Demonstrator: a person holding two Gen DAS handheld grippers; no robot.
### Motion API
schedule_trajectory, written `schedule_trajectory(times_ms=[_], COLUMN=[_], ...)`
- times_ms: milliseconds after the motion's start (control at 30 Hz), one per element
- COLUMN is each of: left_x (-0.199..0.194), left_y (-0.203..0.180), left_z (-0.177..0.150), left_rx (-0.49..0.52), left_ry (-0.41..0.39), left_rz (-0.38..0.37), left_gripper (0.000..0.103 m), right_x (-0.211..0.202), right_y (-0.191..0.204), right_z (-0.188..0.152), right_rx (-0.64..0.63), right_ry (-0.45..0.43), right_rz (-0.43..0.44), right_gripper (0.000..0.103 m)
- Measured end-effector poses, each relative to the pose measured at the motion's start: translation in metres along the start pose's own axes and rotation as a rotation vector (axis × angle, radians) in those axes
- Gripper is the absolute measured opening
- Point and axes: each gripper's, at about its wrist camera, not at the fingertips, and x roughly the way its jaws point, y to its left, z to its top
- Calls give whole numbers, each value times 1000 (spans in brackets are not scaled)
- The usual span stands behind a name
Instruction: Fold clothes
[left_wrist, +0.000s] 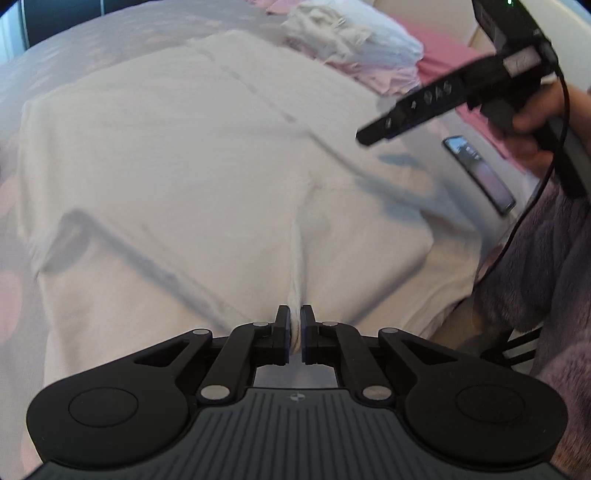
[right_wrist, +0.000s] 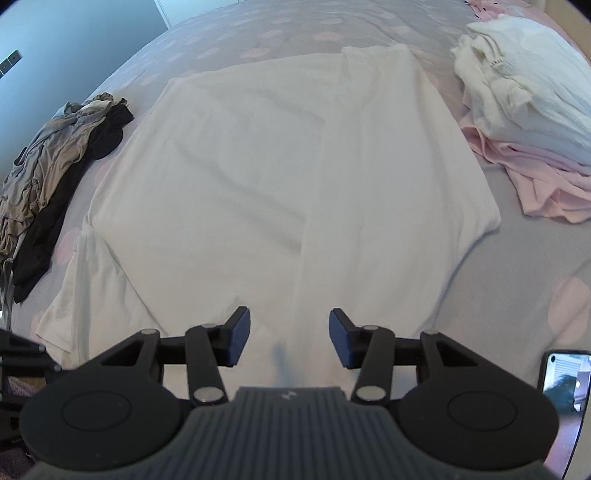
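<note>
Right wrist view: white garment (right_wrist: 280, 177) spread over polka-dot bedspread (right_wrist: 517, 266).

White garment (right_wrist: 280, 177) on grey, seemingly pink-dotted bedspread (right_wrist: 229, 33).

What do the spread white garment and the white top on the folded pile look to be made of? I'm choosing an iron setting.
White garment: probably thin cotton jersey, matte; it lies flat with soft shallow creases and bunches easily in the left gripper.
White top on the pile: seemingly a thicker knit or textured weave, with a ribbed surface and bulky folds. Neither fibre is certain from the look alone.
</note>
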Motion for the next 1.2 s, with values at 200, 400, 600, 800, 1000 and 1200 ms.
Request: schedule_trajectory(times_ms=[200, 400, 600, 800, 1000, 1200], left_x=[-4, -8, -18, -63, -88, -56], left_y=[10, 10, 17, 56, 130, 151], left_z=[-15, -22, -22, -3, 33, 69], left_rx=[-36, -39, -73, -183, -216, 201], left_ry=[-24, -54, -83, -151, -203, -72], left_rz=[8, -6, -26, -21, 119, 201], left_gripper=[3, 4, 7, 24, 29, 29], right_x=[27, 54, 56, 43, 3, -36], right_y=[40, 48, 53, 61, 67, 64], right_z=[6, -9, -23, -29, -15, -5], right_rx=[-246, -392, -431, -455, -444, -411], right_ry=[64, 122, 104, 94, 46, 7], right_rz=[119, 128, 138, 114, 94, 76], right_gripper=[44, 42, 17, 8, 8, 8])
